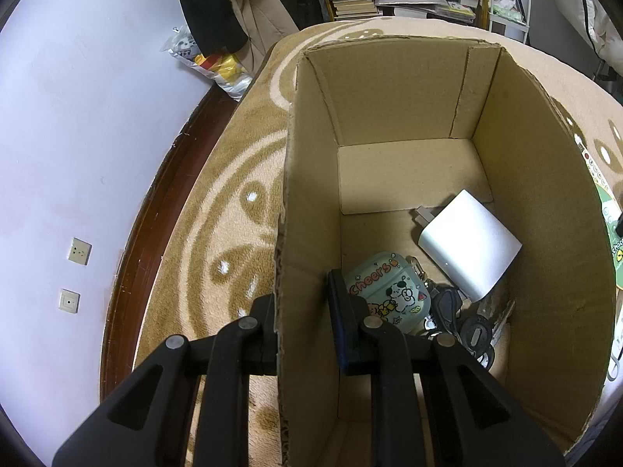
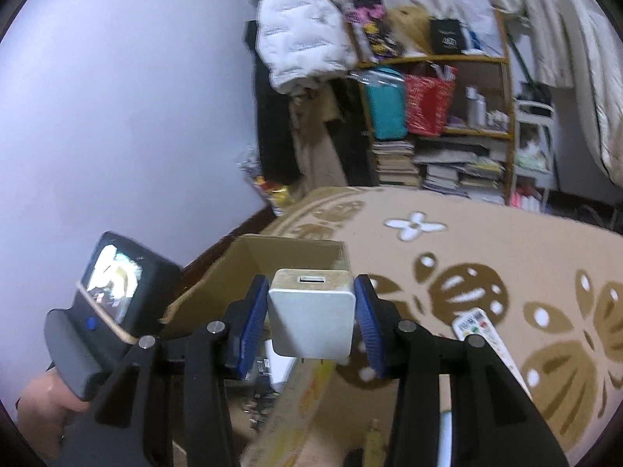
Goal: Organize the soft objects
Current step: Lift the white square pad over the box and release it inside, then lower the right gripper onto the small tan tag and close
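A cardboard box (image 1: 409,97) stands open on the patterned blanket. My left gripper (image 1: 301,327) is shut on the box's left wall, one finger outside and one inside. Inside the box lie a white charger block (image 1: 471,243), a green "Cheers" earbud case (image 1: 383,288) and a bunch of keys (image 1: 463,323). My right gripper (image 2: 311,315) is shut on a white charger cube (image 2: 311,317) and holds it above the box (image 2: 280,260). The left hand-held unit (image 2: 105,311) shows at the left of the right wrist view.
A white remote control (image 2: 486,334) lies on the beige leaf-patterned blanket (image 2: 486,253) right of the box. A green round item (image 1: 609,225) lies beside the box's right wall. Bookshelves (image 2: 440,124), hanging coats and a wall stand behind.
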{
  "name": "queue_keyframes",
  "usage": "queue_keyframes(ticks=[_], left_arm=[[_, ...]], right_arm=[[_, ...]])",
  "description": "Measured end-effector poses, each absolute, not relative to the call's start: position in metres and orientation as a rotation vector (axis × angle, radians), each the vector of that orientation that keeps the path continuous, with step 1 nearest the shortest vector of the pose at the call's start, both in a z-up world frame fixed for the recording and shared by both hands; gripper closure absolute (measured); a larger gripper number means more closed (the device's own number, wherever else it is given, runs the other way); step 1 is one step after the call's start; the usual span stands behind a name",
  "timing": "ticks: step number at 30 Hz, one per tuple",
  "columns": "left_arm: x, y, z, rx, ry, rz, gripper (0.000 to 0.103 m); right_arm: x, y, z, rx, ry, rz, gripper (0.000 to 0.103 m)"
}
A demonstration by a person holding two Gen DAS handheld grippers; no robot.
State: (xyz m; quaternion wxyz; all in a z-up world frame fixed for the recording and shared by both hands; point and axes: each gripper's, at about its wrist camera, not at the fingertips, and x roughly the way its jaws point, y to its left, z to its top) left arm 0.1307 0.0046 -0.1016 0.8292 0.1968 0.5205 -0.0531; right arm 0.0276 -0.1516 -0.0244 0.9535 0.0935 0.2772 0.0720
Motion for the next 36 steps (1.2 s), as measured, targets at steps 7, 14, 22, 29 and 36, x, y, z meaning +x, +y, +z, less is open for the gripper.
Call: queue_keyframes(ticks=[7, 14, 22, 29, 36], left_arm=[[0.131, 0.005, -0.102, 0.415, 1.106, -0.114, 0.084], [0.131, 0.004, -0.102, 0.414, 1.106, -0.114, 0.084], [0.13, 0.004, -0.102, 0.421, 1.105, -0.112, 0.084], [0.131, 0.003, -0.103, 0.42, 1.108, -0.113, 0.084], [0.132, 0.004, -0.103, 0.42, 1.108, -0.113, 0.084]], right_arm=[[0.026, -0.124, -0.034, 0.146, 0.583, 0.229, 0.056], [0.028, -0.118, -0.046, 0.137, 0.635, 0.238, 0.055], [0.027, -0.13, -0.041, 0.155, 0.641, 0.197, 0.054], [0.02, -0.165, -0.051, 0.216, 0.701, 0.081, 0.049], [0.011, -0.195, -0.081, 0.298, 0.826, 0.002, 0.049]])
